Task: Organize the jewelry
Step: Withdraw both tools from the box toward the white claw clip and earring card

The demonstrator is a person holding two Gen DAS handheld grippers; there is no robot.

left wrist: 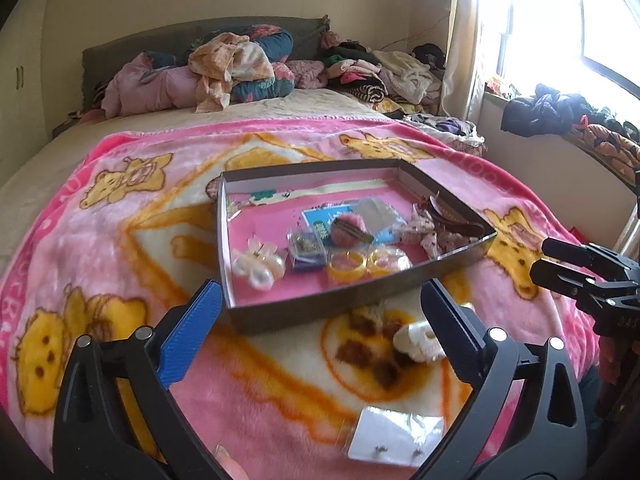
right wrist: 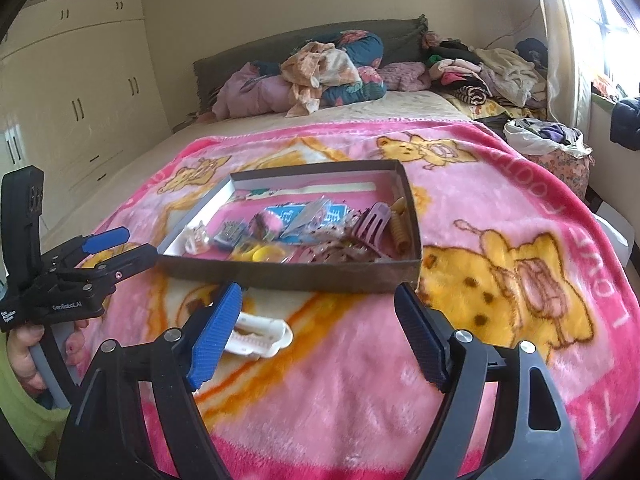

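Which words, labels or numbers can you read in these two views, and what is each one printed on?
"GenRobot.AI": on the side of the left gripper, right wrist view.
Small white print beside it: too small to read.
Pink lettering on the blanket border: partly readable letters only, no sure word.
Blue cards in the box: print too blurred to read.
Embossed digits on the right gripper, left wrist view: unclear.
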